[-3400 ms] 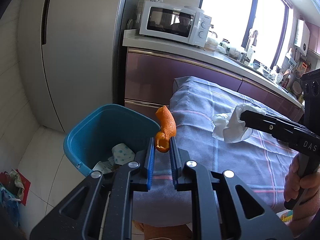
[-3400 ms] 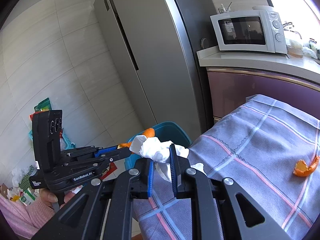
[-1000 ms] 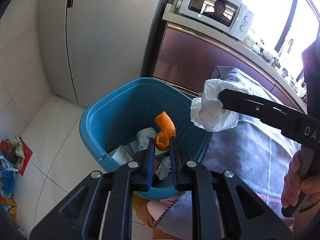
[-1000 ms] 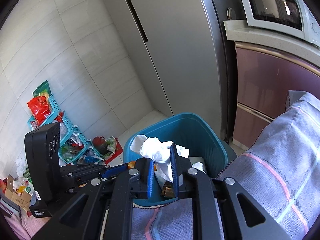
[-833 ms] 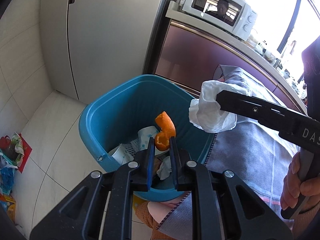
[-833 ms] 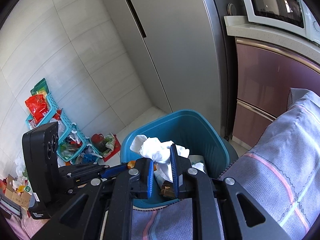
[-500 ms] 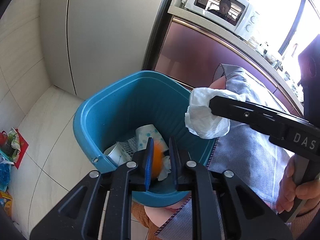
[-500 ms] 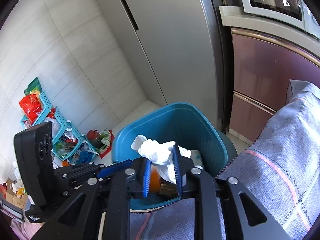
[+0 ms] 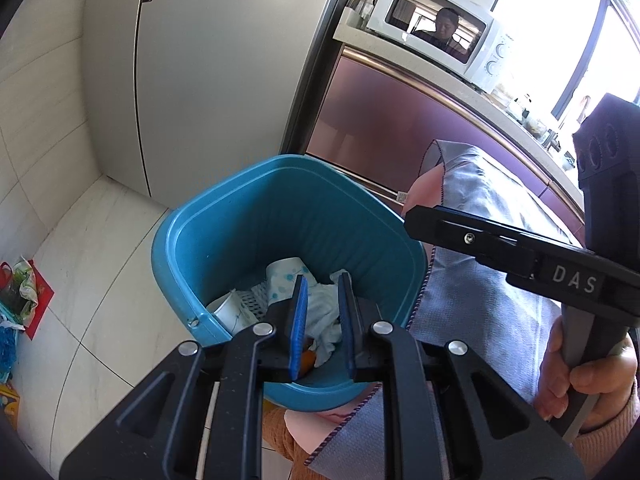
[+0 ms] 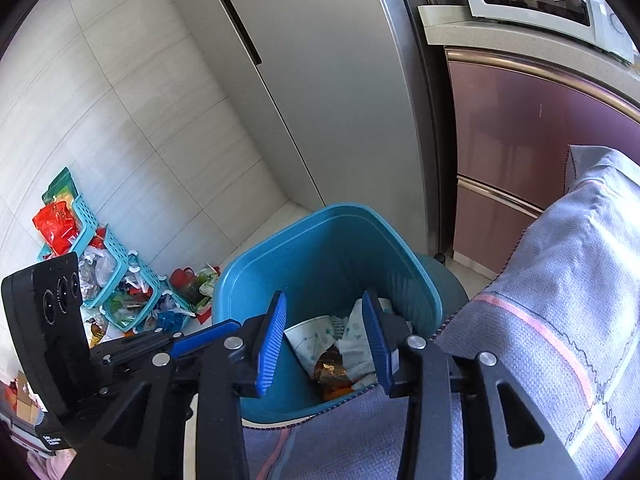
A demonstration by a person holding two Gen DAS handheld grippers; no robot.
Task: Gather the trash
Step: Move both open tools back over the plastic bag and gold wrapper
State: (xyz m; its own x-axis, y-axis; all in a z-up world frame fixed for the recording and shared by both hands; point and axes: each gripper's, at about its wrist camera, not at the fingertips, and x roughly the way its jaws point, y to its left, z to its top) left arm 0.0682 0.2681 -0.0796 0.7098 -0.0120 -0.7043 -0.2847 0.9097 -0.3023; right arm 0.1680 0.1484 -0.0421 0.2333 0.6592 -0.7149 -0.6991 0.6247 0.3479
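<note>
A blue trash bin stands on the floor beside the cloth-covered table; it also shows in the right wrist view. Inside lie a white tissue, an orange peel, paper cups and a brown wrapper. My left gripper is open and empty, just above the bin's near rim. My right gripper is open wide and empty over the bin; its finger reaches in from the right in the left wrist view.
A tall grey fridge stands behind the bin. A purple cabinet carries a white microwave. The grey checked tablecloth hangs at the right. Turquoise baskets with packets sit on the floor at the left.
Both grippers opened over the bin. The orange peel dropped from the left gripper and the white tissue dropped from the right gripper; both now lie in the bin.
</note>
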